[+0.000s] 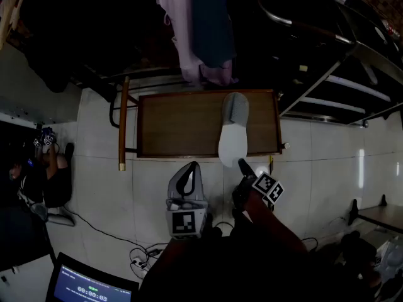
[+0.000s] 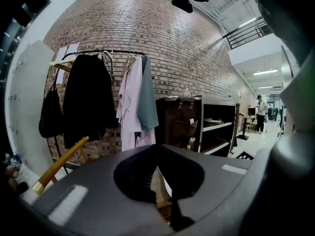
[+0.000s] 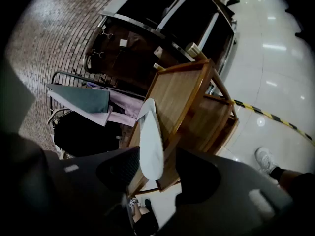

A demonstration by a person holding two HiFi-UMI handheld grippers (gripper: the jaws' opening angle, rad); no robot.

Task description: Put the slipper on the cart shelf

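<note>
By the cart [image 1: 176,124], right gripper [image 1: 242,167] straddles slipper [image 1: 233,134].

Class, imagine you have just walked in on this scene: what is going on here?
A person with tongs in each hand is handling a grey slipper at a wooden cart. The slipper lies on the cart's top, its heel hanging over the near edge. The right tongs are at that heel, jaws apart on either side of it with a gap showing on one side, so it does not look clamped. The left tongs hang over the floor, closed and empty.
</note>
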